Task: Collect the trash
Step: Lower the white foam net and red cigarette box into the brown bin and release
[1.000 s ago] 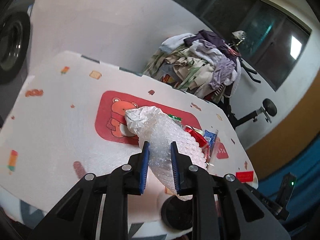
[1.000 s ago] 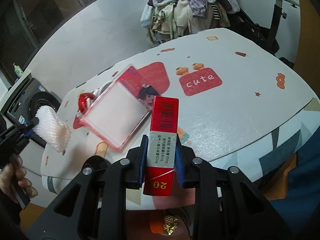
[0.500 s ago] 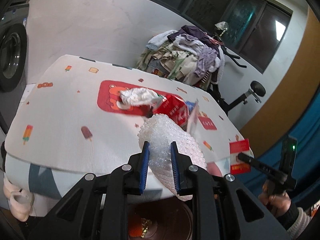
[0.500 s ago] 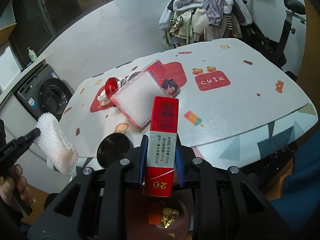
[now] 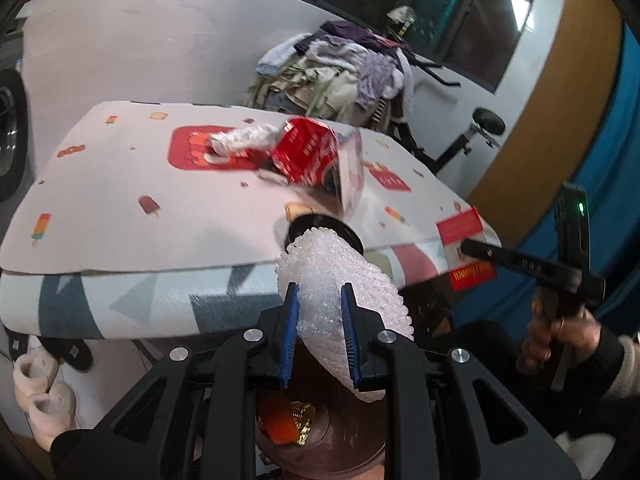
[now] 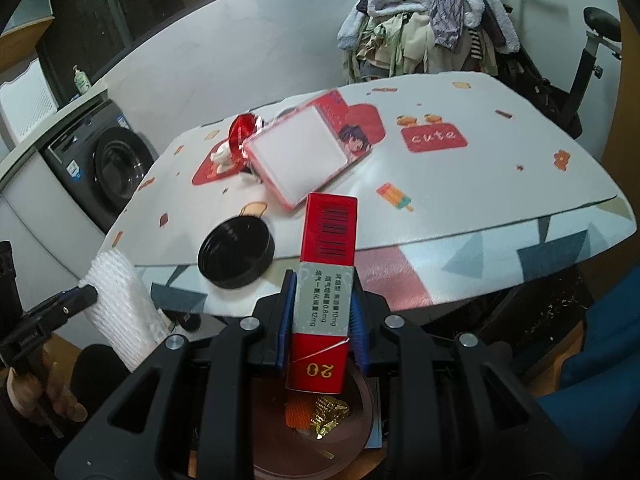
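My left gripper (image 5: 317,332) is shut on a roll of white bubble wrap (image 5: 340,280), held in front of the table edge above a brown trash bin (image 5: 320,432) that holds orange and gold wrappers. My right gripper (image 6: 320,320) is shut on a red cigarette box (image 6: 326,276), also above the bin (image 6: 316,432). The box shows in the left wrist view (image 5: 466,248) and the bubble wrap in the right wrist view (image 6: 124,312). On the table lie a crumpled white paper (image 5: 244,140), a red packet (image 5: 308,152), a pink-rimmed case (image 6: 300,156) and a black lid (image 6: 236,252).
The table (image 6: 460,184) has a patterned cloth that hangs over its front edge. A washing machine (image 6: 104,168) stands at the left. A pile of clothes (image 6: 424,28) and an exercise bike (image 6: 592,48) stand behind the table. Slippers (image 5: 40,392) lie on the floor.
Both grippers have pulled back from the table and lowered toward the bin, each still holding its item. The bin now shows under both.
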A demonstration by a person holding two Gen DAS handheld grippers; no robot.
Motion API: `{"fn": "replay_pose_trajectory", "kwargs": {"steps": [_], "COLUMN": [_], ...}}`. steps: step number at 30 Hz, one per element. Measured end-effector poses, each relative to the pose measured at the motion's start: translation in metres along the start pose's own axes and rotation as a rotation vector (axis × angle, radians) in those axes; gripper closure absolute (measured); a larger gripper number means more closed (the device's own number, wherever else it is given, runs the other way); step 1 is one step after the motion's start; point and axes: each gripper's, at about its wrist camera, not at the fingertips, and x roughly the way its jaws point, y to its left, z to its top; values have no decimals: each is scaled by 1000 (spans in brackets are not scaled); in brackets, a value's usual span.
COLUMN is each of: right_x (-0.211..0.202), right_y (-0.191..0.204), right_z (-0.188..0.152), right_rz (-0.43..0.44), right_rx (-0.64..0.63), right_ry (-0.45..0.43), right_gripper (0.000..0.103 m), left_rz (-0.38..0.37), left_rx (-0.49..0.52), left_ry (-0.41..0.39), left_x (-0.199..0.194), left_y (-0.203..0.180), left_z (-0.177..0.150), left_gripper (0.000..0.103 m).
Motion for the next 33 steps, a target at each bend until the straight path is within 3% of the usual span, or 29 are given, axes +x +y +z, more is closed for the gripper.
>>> {"fn": "replay_pose_trajectory", "kwargs": {"steps": [8,24,27,29,33], "right_x": [15,38,42,44,47], "right_y": [4,3,7,11,18], "right_z": [-21,-47,-49,-50,-54], "right_rz": [33,58,60,58,56], "right_rx": [-35,-35,-53,-74,-111], "right_ry": [17,81,96,102,119], "right_gripper": [76,76,76,76,76], "left_rz": [-13,-9,-14,-12,-2], "left_rx": [118,151,167,178,175], "left_ry": [53,161,160,151,120], "left_x": [26,60,60,58,52], "left_y": [-14,-18,-23,-25,-24], "left_z": [-32,-48,-50,-50,-48], "left_gripper": [82,80,72,58,44]}}
